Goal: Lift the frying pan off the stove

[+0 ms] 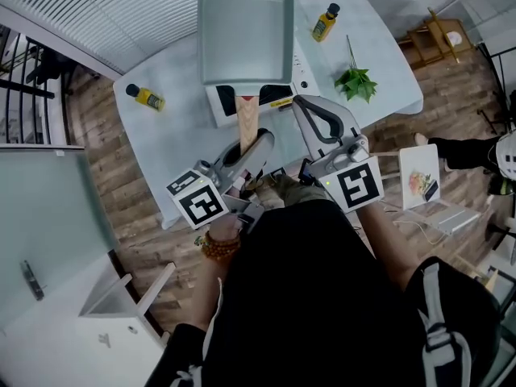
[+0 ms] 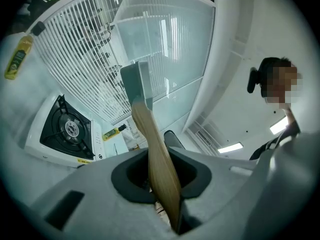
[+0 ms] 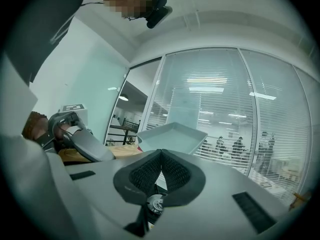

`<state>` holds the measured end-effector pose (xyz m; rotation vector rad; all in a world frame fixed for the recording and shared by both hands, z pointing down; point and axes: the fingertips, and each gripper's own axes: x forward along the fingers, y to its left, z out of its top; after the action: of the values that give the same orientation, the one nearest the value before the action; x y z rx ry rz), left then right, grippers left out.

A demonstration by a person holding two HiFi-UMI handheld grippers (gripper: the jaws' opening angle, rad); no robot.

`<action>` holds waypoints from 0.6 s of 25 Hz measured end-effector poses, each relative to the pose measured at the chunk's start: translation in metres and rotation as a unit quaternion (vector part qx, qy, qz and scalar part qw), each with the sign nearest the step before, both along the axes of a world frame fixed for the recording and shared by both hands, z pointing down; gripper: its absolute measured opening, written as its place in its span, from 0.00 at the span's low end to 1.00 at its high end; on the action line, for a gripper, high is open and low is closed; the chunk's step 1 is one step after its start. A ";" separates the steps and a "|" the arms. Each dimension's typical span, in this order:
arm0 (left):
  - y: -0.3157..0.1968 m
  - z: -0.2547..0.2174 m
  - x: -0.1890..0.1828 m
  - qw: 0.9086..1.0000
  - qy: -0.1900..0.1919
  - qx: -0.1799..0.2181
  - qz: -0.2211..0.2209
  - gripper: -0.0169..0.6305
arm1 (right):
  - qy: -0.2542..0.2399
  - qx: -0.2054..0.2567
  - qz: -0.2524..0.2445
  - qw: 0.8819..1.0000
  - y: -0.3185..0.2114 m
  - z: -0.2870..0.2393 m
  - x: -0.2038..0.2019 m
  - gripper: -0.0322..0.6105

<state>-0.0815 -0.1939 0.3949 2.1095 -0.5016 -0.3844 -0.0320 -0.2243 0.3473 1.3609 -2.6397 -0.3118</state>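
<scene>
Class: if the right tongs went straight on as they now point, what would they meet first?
Probably the lifted frying pan: the right tongs, shut and empty, point at its near side, though depth is unclear.

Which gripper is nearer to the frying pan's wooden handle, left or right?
Left. The left gripper is shut on the wooden handle, fingers pressing both its sides. The right gripper, shut and empty, sits just right of the handle, not touching it.
</scene>
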 end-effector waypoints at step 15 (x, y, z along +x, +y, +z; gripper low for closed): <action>0.003 0.001 -0.022 0.999 0.020 -0.006 0.031 0.11 | 0.030 -0.005 0.029 0.999 -0.001 0.004 -0.020 0.05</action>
<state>-0.1033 -0.1913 0.3956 2.0958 -0.4130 -0.3865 -0.0516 -0.2249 0.3512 1.3995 -2.5450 -0.3247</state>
